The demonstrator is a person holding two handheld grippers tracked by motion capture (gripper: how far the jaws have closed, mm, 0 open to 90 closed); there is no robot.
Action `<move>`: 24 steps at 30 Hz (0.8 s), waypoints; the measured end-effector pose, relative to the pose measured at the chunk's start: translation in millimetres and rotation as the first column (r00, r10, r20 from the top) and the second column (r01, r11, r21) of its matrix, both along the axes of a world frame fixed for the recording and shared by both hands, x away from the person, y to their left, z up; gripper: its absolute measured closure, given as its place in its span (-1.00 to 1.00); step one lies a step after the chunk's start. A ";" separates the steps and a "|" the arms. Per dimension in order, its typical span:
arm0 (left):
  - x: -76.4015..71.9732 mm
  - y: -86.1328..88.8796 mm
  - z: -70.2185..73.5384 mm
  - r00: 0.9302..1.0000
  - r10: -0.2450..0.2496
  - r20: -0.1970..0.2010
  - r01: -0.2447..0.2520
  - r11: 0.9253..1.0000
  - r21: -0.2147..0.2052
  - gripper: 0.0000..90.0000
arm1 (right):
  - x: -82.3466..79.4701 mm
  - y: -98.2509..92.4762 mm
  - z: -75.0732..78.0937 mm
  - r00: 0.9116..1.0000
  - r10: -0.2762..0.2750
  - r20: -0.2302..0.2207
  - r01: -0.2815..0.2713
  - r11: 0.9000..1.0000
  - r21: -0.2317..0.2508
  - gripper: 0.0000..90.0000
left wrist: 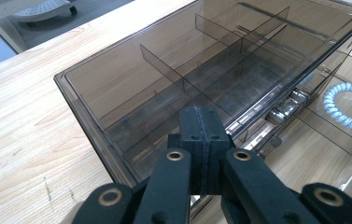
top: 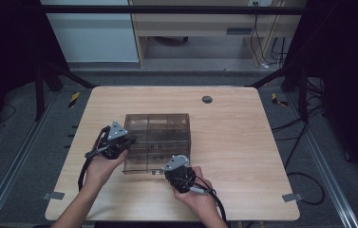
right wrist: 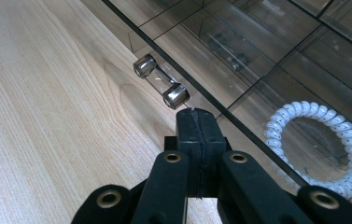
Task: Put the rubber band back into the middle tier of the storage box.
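a smoked transparent organizer box (top: 156,141) with inner dividers is set near the middle of the wooden bench (top: 233,142), slightly toward the person's side. in the left gripper view its interior is seen split by thin dark partitions into several compartments (left wrist: 201,60), and a metal latch (left wrist: 283,109) is seen along the box's edge. a white coiled hair tie (right wrist: 320,142) lies in a compartment under the clear lid, seen also in the left gripper view (left wrist: 348,105). in the right gripper view a clear handle with two chrome end caps (right wrist: 161,87) is fixed at the front edge of the box, just ahead of the jaw tips.

the left gripper (top: 128,140) is held at the left side of the box, its jaws pressed fully together with nothing between them, the tips lying over the box's near rim (left wrist: 200,122). the right gripper (top: 163,168) is held at the box's near edge, likewise clenched on nothing, its tips (right wrist: 197,122) just short of the chrome handle; whether they touch it cannot be told.

each gripper is carried by a hand: the left hand (top: 101,167), the right hand (top: 196,195). black cables trail back from both. farther off, a round grommet (top: 207,99) is set in the bench, well apart from the box. beyond the bench, a wooden cabinet (top: 191,23) and loose floor cables (top: 305,142) are seen.
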State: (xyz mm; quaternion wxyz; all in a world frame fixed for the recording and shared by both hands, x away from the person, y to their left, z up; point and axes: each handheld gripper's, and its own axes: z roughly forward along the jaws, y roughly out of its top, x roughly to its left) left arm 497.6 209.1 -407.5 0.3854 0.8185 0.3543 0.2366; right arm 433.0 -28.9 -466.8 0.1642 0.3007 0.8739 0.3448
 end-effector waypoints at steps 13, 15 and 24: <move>-0.2 -0.2 0.4 1.000 -0.002 0.001 0.002 1.000 0.010 0.99 | 4.1 5.0 1.4 1.000 0.009 0.001 -0.009 1.000 -0.008 1.00; -0.3 -0.3 0.4 1.000 -0.002 0.002 0.002 1.000 0.012 0.99 | 4.5 5.2 2.3 1.000 0.011 -0.001 -0.011 1.000 -0.021 1.00; -0.6 -0.9 0.1 1.000 0.002 0.004 -0.002 1.000 0.006 0.99 | 13.0 1.3 2.6 1.000 0.001 -0.012 -0.002 0.999 -0.039 1.00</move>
